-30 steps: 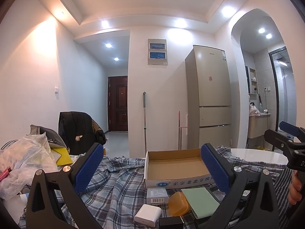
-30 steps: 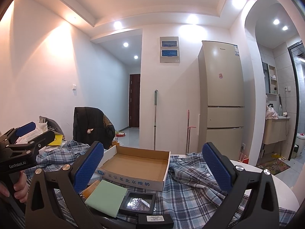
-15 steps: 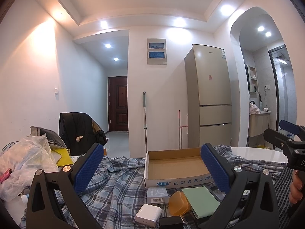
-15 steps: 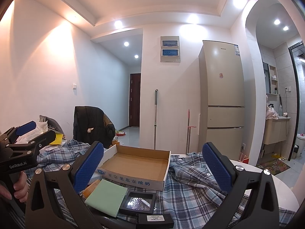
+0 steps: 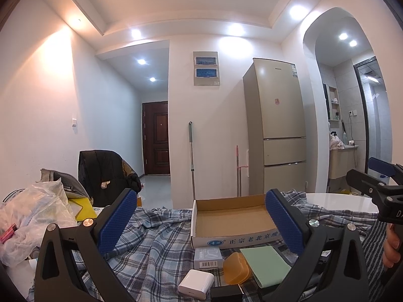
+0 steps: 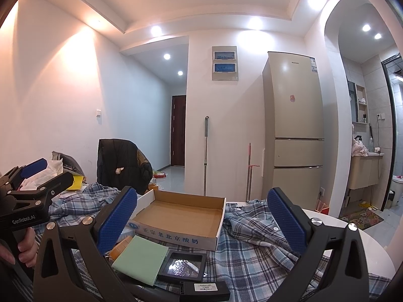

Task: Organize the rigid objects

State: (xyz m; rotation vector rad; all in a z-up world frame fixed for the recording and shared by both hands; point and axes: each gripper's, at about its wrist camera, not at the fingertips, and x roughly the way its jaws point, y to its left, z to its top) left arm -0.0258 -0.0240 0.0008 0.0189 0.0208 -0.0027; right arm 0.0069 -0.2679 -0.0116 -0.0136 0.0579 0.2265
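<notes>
Little has moved since the earlier frames: both views sit a touch lower, and the objects lie where they were. Seen from its own wrist camera, the left gripper (image 5: pixel 201 222) is held with its blue pads spread wide and nothing between them, above a table draped in a plaid cloth (image 5: pixel 156 249). The right gripper (image 6: pixel 202 220) is likewise spread wide and empty. An open cardboard box (image 5: pixel 233 222) with nothing in it rests on the cloth, printed along its front wall. Just in front of the box are laid a small barcoded box (image 5: pixel 208 258), an orange case (image 5: pixel 236 268), a green pad (image 5: pixel 268 261) and a white charger (image 5: pixel 196 281). A black framed case (image 6: pixel 183 265) is seen beside the green pad in the right view. Crumpled plastic bags (image 5: pixel 32 216) are piled at the table's left.
</notes>
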